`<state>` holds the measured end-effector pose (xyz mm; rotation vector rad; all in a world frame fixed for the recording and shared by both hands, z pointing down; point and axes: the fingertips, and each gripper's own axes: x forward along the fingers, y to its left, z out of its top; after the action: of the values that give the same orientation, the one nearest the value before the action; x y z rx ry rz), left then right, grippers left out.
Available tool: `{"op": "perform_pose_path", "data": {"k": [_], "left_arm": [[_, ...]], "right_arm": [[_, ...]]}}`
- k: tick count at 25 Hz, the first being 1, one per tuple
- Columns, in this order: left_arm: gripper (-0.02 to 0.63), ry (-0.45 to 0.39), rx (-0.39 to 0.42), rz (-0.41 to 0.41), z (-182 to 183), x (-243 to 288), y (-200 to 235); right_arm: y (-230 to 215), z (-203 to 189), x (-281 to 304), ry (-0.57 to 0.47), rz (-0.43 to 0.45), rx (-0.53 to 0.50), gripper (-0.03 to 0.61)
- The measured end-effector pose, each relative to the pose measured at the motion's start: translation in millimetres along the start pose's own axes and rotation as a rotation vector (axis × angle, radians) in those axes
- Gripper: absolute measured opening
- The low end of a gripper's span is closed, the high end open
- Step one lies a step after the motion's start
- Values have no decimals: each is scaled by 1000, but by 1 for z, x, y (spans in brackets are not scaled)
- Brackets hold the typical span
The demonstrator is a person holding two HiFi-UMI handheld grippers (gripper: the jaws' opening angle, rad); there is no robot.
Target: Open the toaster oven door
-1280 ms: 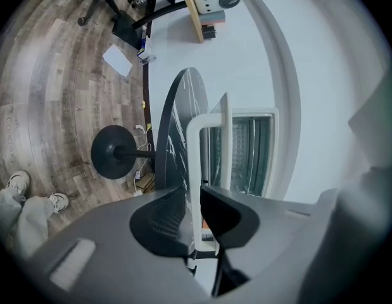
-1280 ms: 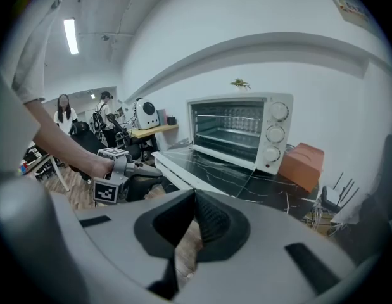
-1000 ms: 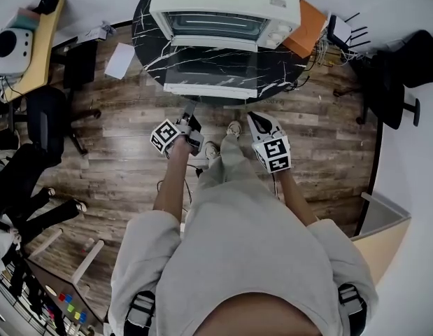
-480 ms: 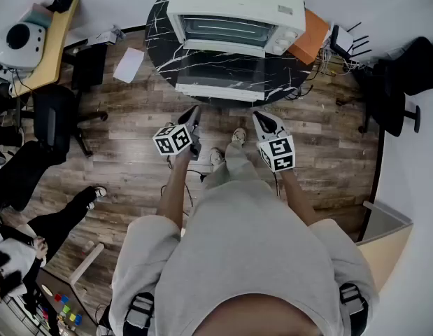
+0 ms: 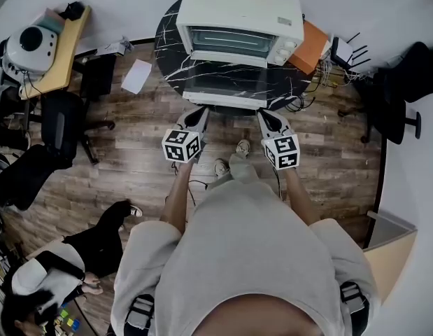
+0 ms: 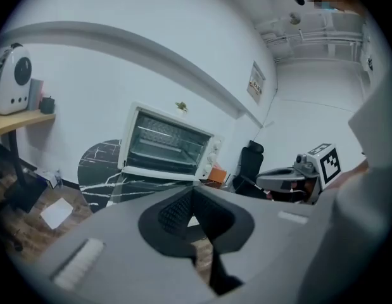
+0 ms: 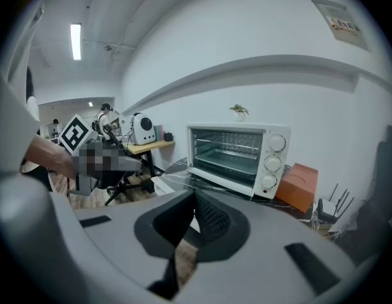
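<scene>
Holding your left hand-held gripper point(image 5: 199, 115) and right hand-held gripper point(image 5: 264, 116), jaws together, nothing gripped. Toaster oven point(image 5: 240, 12) ahead of both, door point(image 5: 223, 82) folded down toward them.

Small object point(image 7: 239, 110) atop the toaster oven point(image 7: 237, 157), indistinct

Bright, even indoor light; shadows soft. Ceiling strip light point(image 7: 76, 41) at 10 o'clock in right gripper view, slightly blown out. All three views fisheye, lines bow toward edges; gripper views add dark corner vignette. Near foreground soft there, toaster oven point(image 7: 237, 154) sharp; left gripper view hazier overall.
</scene>
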<state>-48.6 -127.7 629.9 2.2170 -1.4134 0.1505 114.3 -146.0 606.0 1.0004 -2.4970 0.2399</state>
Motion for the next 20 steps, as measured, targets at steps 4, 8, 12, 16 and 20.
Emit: {"op": "perform_pose_path", "data": {"k": [4, 8, 12, 16, 20], "left_arm": [[9, -26, 54, -1, 21, -4, -6], [9, -44, 96, 1, 38, -8, -10], [9, -60, 124, 0, 53, -9, -13], [9, -70, 145, -1, 62, -11, -18], [9, -79, 160, 1, 71, -13, -20]], "right_arm": [[-6, 14, -2, -30, -15, -7, 14], [-9, 26, -4, -59, -29, -9, 14], [-11, 37, -6, -87, -41, -14, 14], [-14, 44, -11, -109, -52, -18, 14], [-16, 51, -14, -124, -61, -22, 14]]}}
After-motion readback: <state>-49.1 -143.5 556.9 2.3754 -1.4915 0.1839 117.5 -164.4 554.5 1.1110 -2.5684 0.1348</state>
